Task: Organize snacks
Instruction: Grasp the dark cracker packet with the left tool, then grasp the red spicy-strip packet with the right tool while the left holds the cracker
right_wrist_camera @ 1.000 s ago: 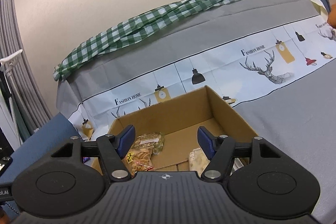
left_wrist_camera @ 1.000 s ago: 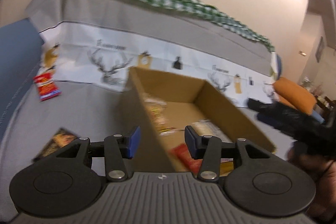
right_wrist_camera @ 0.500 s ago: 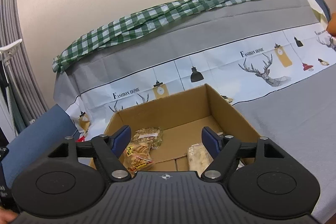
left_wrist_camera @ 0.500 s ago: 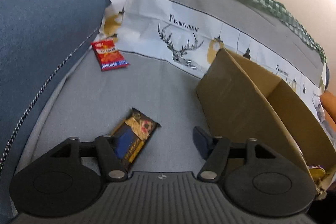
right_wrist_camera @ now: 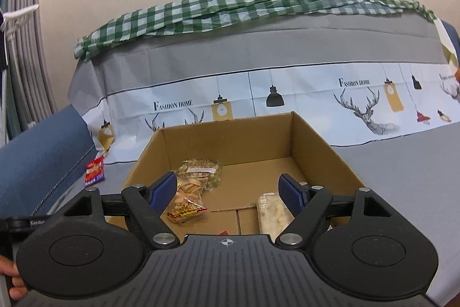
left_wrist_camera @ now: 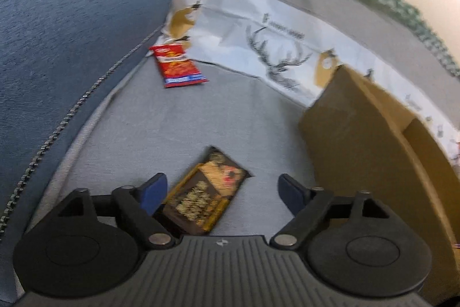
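Observation:
A cardboard box [right_wrist_camera: 316,140] sits open on the grey sofa seat; it also shows in the left wrist view [left_wrist_camera: 359,140]. Inside lie several clear snack bags: nuts [right_wrist_camera: 187,203], a granola-like bag [right_wrist_camera: 201,167] and a pale pack [right_wrist_camera: 271,210]. My right gripper [right_wrist_camera: 228,190] is open and empty, above the box's near edge. My left gripper [left_wrist_camera: 221,192] is open, just above a dark brown and gold snack packet [left_wrist_camera: 207,194] lying on the seat left of the box. A red snack packet [left_wrist_camera: 176,65] lies farther back; it also shows in the right wrist view [right_wrist_camera: 94,170].
A blue sofa armrest [left_wrist_camera: 57,48] rises at the left. The sofa back [right_wrist_camera: 258,56] carries a grey and white printed cover and a green checked cloth [right_wrist_camera: 230,9]. Grey curtains [right_wrist_camera: 26,19] hang at the far left.
My left gripper swung left from over the box and came down over the dark packet, with its jaws opening wider. My right gripper stayed open over the box, shifting slightly.

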Available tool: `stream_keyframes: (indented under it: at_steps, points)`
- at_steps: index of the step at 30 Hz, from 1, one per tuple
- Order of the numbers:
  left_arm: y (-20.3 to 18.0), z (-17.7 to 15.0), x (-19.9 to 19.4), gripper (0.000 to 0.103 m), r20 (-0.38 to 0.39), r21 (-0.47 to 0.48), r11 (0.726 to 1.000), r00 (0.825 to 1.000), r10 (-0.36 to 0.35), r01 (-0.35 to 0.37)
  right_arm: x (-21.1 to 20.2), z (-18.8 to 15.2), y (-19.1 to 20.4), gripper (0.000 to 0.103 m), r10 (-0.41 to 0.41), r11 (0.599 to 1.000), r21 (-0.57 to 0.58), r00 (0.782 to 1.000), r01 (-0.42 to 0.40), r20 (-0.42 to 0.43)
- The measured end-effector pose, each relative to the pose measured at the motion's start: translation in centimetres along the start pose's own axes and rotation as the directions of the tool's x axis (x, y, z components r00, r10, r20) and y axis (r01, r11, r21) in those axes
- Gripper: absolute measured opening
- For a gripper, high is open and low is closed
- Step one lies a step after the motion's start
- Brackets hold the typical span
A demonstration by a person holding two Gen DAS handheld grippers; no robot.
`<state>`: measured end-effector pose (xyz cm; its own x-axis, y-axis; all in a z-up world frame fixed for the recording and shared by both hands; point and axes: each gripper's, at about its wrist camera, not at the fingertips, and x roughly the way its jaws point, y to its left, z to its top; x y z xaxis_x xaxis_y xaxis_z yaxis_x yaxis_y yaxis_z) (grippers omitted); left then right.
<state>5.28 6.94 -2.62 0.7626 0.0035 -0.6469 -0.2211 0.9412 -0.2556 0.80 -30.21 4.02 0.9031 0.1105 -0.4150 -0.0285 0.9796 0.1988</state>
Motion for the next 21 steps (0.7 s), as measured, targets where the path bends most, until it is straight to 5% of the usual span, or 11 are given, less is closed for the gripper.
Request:
stream_keyframes:
  at_steps: [3,9,12,16,21]
  points:
    - [-0.3,-0.2,0.6,0.094,-0.01,0.035,0.997,0.997,0.073,-0.072,0.1,0.0,0.5,0.083,-0.002,1.0,-0.026,1.0,0.002,-0.008]
    - [-0.8,-0.6,1.3,0.093,-0.031,0.091,0.99,0.993,0.112,-0.109,1.2,0.6,0.9,0.086,0.003,0.999,-0.041,0.997,-0.006,-0.072]
    - [-0.9,-0.8,2.3,0.083,-0.065,0.112,0.984,0.987,0.145,-0.137,2.4,1.4,2.0,0.086,0.037,0.999,-0.027,0.992,-0.041,-0.122]
    - [-0.8,-0.6,2.2,0.045,-0.041,0.115,0.98,0.985,0.165,-0.159,4.1,3.5,5.5,0.089,0.087,0.993,-0.074,0.989,-0.097,-0.123]
    - [2.2,0.2,1.4,0.042,-0.015,-0.072,0.978,0.981,0.194,-0.195,8.0,6.3,10.9,0.09,0.188,0.969,-0.131,0.969,-0.209,-0.16]
